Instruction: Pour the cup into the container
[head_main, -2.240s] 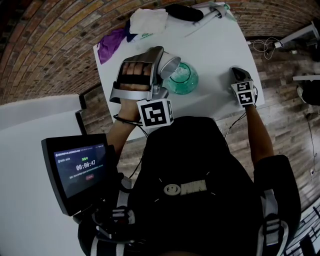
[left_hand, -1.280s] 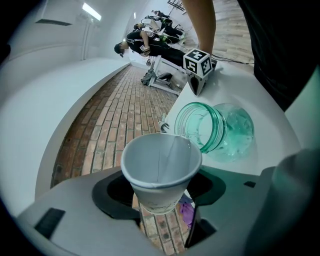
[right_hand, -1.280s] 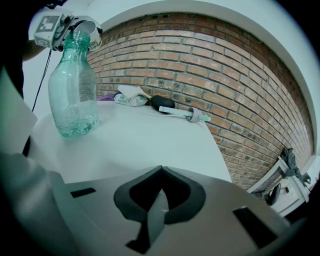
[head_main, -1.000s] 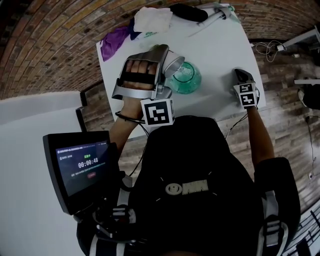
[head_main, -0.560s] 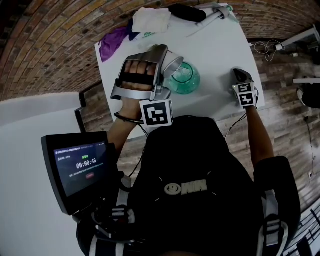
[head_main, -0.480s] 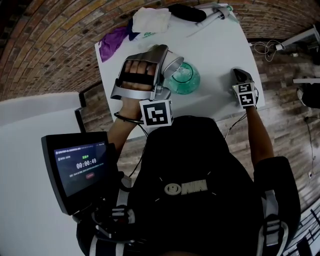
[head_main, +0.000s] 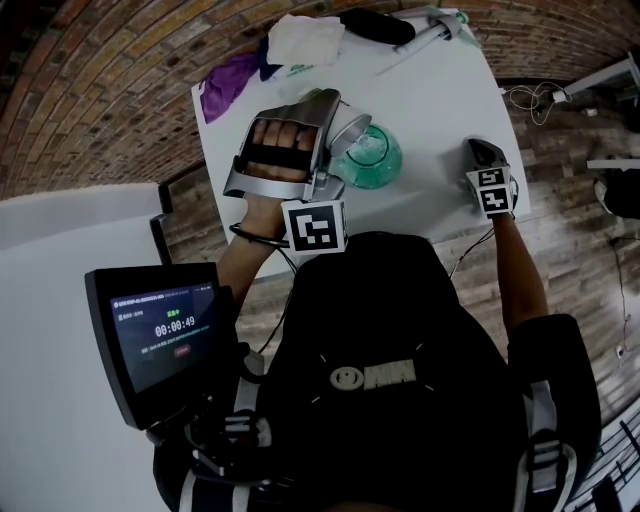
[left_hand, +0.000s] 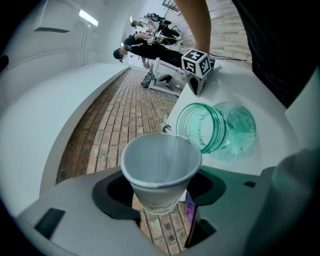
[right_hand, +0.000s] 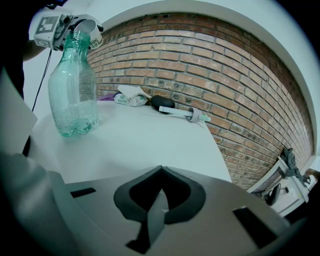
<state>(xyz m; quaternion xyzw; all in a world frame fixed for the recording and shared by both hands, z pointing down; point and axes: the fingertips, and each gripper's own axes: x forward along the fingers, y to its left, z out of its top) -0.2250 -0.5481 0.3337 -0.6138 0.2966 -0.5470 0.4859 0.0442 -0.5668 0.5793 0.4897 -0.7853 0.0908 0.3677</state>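
A white paper cup (left_hand: 159, 170) sits between the jaws of my left gripper (left_hand: 160, 195), which is shut on it. The cup is tipped, its rim at the mouth of a clear green bottle (left_hand: 216, 130). Only white shows inside the cup. In the head view the cup (head_main: 350, 122) lies over the bottle (head_main: 374, 158), held by the left gripper (head_main: 338, 130). From the right gripper view the bottle (right_hand: 74, 87) stands upright with the cup (right_hand: 90, 26) at its top. My right gripper (head_main: 480, 152) rests at the table's right side, shut and empty (right_hand: 159, 197).
On the white table (head_main: 440, 90), at its far end, lie a white cloth (head_main: 302, 40), a purple cloth (head_main: 228, 88), a black object (head_main: 378, 26) and a pipette-like tool (head_main: 425, 32). A brick floor surrounds the table. A tablet (head_main: 160, 335) hangs at my lower left.
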